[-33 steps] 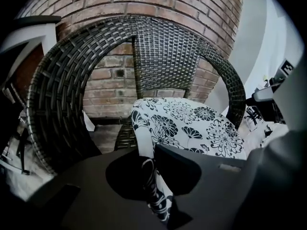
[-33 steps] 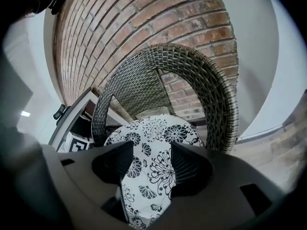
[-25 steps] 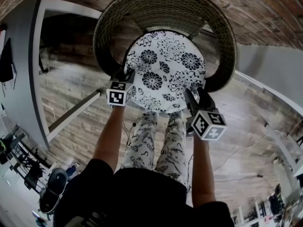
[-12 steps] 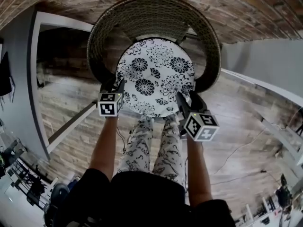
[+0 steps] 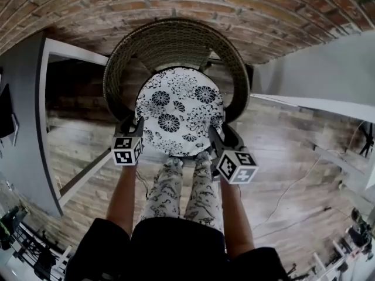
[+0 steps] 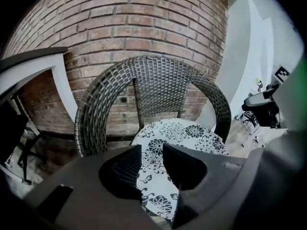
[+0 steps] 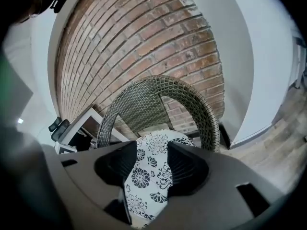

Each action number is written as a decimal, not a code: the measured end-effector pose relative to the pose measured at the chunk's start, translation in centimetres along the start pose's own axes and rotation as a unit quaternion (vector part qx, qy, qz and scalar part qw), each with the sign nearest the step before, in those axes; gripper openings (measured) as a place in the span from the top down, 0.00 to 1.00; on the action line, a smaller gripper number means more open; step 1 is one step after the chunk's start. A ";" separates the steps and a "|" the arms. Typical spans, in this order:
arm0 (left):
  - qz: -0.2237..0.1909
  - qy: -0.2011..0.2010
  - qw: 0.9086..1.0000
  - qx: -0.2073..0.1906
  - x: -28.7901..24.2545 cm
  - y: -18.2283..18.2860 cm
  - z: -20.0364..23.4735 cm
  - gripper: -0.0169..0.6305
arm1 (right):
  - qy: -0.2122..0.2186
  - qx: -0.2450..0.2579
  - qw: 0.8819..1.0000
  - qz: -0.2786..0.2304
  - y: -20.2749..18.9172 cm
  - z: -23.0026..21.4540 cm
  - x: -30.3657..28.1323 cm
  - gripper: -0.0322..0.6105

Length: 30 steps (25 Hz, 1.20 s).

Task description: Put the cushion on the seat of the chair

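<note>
The cushion (image 5: 179, 111) lies on the seat of the chair (image 5: 170, 40). On my left gripper (image 5: 133, 127) the jaws have just opened; on my right gripper (image 5: 218, 136) they have just narrowed slightly. Both pairs stand apart, gripping nothing.

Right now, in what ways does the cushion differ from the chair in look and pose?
The cushion is white with black flowers; the chair is plain grey-brown wicker. The cushion is a smooth, flat disc; the chair is woven, with a tall curved back. The cushion lies flat on the seat; the chair's back stands upright around it. Both have a round outline.
</note>
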<state>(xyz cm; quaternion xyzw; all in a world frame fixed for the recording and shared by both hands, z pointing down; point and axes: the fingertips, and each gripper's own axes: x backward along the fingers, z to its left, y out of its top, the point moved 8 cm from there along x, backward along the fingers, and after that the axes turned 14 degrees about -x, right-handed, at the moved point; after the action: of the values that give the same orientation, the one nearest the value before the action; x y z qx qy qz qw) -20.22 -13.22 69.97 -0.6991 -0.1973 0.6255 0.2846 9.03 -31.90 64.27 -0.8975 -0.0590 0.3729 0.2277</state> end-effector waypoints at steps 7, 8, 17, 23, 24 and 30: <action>-0.054 -0.029 0.998 -0.016 4.0 3.8 -1.8 0.82 | 0.008 -0.002 0.999 -0.048 0.7 2.2 3.3 0.79; -0.061 -0.030 0.998 -0.016 4.5 4.3 -1.9 0.85 | 0.009 -0.002 0.999 -0.053 0.9 2.5 3.6 0.80; -0.119 -0.085 0.989 -0.022 10.7 8.1 -4.1 0.97 | 0.005 0.024 0.991 -0.128 2.2 5.7 8.6 0.95; -0.153 -0.101 0.983 -0.022 14.9 11.0 -3.6 0.97 | 0.007 0.043 0.984 -0.171 3.7 7.9 11.6 0.95; -0.159 -0.098 0.982 -0.029 15.5 11.5 -3.3 0.97 | 0.009 0.048 0.983 -0.175 3.9 8.3 12.0 0.95; -0.198 -0.085 0.976 -0.036 18.8 14.2 -2.1 0.97 | 0.016 0.060 0.979 -0.195 4.3 10.8 14.5 0.95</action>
<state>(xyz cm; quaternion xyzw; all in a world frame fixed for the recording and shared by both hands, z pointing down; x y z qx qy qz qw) -16.69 -12.47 46.57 -0.6002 -0.3779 0.6065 0.3593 11.64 -27.81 46.34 -0.8594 -0.2068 0.3095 0.3505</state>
